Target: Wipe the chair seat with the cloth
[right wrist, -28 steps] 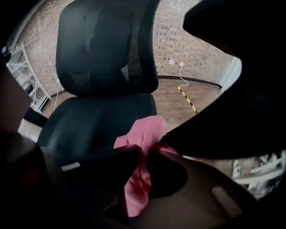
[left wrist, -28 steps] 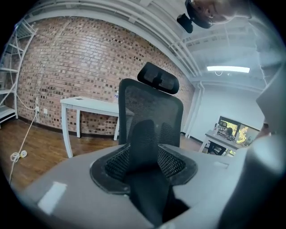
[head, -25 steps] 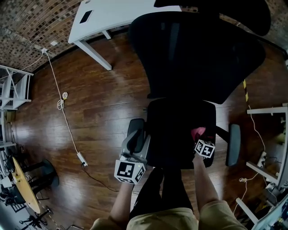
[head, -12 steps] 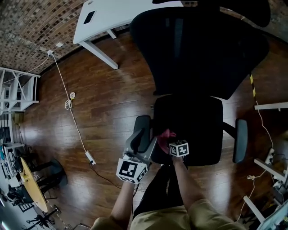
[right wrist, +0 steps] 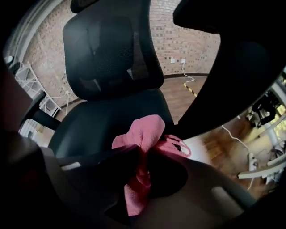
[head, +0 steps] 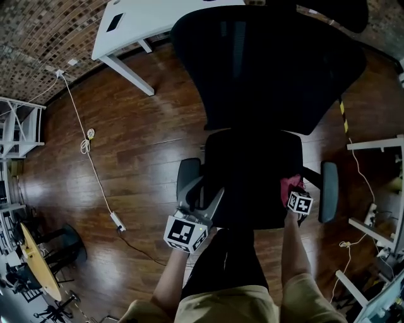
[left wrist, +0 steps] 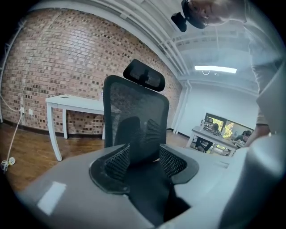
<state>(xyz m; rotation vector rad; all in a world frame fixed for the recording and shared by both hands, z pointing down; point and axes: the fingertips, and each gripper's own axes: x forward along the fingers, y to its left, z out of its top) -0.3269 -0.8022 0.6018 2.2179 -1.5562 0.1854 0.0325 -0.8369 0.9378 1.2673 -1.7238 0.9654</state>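
A: Well, head view: we are pressing the crumpled pink cloth [head: 290, 185] at the right edge of the black cushioned chair seat [head: 249, 170].

B: Left gripper view: we are holding the left gripper [left wrist: 145, 163] wide, empty.

A: Right gripper view: the right gripper [right wrist: 143, 156] is clamping the cloth; wiping seems midway.

Dark wooden floor [head: 145, 158], brick wall [head: 38, 38], white table [head: 164, 19] beside it.

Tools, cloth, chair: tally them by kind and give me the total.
Black mesh office chair: 1
Crumpled pink fabric cloth: 1
Hand-held two-jaw tools: 2 (left tool, open; right tool, shut on the cloth)
Total: 4
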